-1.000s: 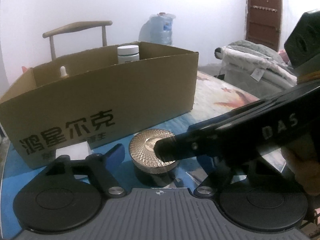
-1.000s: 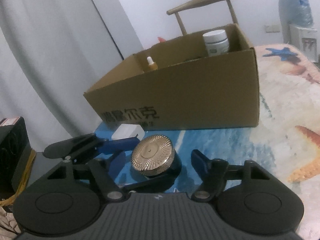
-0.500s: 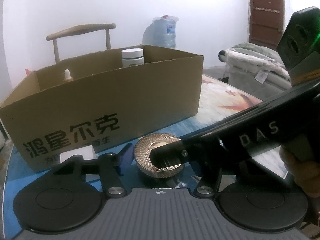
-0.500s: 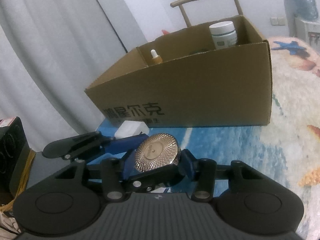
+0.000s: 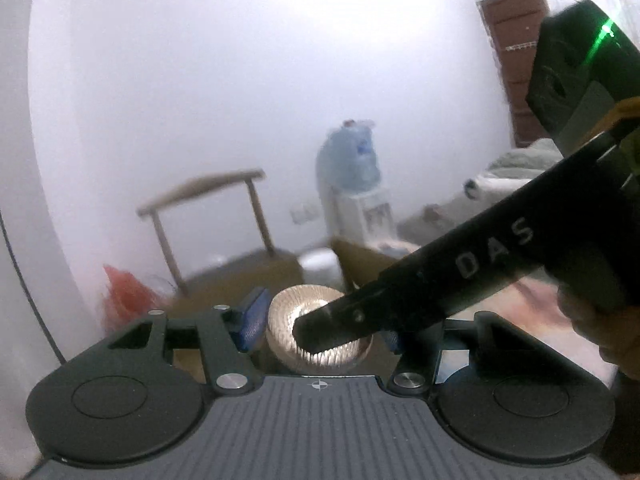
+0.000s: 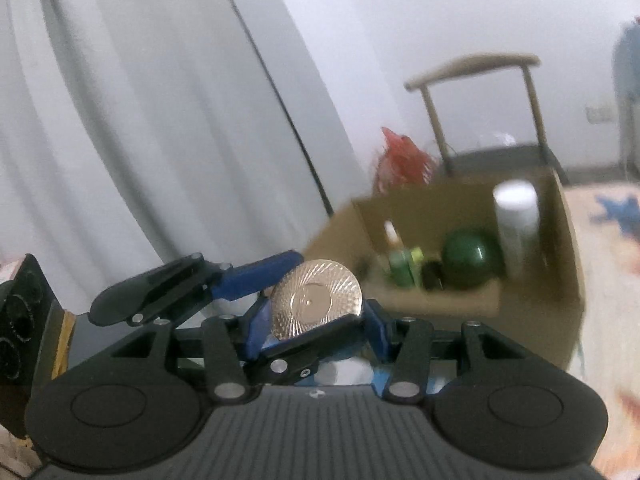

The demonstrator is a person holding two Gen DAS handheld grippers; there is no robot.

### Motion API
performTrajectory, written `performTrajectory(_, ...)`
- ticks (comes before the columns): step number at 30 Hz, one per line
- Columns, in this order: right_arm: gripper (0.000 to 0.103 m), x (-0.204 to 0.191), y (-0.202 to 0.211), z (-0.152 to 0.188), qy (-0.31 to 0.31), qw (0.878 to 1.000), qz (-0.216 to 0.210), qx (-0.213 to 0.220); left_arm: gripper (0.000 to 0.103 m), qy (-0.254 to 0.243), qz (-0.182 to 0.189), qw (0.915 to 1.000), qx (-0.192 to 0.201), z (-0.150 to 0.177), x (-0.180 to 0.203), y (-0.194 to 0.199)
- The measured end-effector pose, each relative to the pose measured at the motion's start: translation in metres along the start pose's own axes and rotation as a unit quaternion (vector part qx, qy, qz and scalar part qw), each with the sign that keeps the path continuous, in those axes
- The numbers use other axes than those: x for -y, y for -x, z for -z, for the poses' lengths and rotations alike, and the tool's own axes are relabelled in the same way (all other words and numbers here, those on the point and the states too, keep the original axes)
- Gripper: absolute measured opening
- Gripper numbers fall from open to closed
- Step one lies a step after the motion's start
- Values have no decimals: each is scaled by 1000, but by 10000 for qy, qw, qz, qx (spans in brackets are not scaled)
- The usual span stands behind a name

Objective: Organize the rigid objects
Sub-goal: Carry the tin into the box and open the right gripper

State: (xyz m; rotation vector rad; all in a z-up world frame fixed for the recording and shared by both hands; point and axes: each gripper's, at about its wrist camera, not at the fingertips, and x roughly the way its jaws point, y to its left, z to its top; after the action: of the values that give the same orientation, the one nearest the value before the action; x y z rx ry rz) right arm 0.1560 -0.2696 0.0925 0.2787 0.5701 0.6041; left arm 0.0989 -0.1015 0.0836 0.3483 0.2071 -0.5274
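while both our grippers, left [image 5: 320, 328] and right [image 6: 316, 322], clamp their fingers on the gold-lidded jar [image 6: 316, 306], it hangs above the cardboard box [image 6: 560, 280].

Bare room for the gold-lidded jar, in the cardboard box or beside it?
Cardboard box is crowded: dropper bottle, green bottle, dark green round object and white bottle in a close row. Strip between white bottle and right wall looks too thin for the gold-lidded jar. Floor behind near wall: hidden. Tablecloth right of box is bare.

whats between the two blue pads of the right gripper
The gold-lidded round jar, gripped between them; one finger of the left gripper crosses beneath it. Right wrist view shows this.
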Motion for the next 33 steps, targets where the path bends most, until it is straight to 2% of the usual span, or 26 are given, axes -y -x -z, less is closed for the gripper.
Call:
performTrajectory(3, 53, 0, -17, -24, 119, 9999, 53, -53, 54, -124, -116, 9999, -1, -14, -8, -15)
performTrajectory(8, 54, 27, -54, -52, -169, 9985, 248, -461, 52, 383, 225, 9976, -527, -20, -32, -68)
performTrajectory(12, 53, 60, -87, -64, -551, 9921, 506, -1007, 51, 898, 628, 9862, -1239, -12, -47, -118)
performTrajectory(13, 54, 68, -94, -64, -664, 9899, 533, -1136, 45, 1038, 762, 9815, -1418, -10, -51, -131)
performTrajectory(16, 53, 88, -110, -67, -947, 9843, 530, -1391, 44, 1149, 846, 9747, -1717, -6, -56, -148)
performTrajectory(22, 53, 104, -119, -70, -1161, 9805, 571, -1479, 44, 1321, 894, 9685, -1910, -4, -61, -163)
performTrajectory(33, 54, 98, -107, -71, -1033, 9851, 375, -1324, 48, 1158, 862, 9748, -1702, -12, -61, -153)
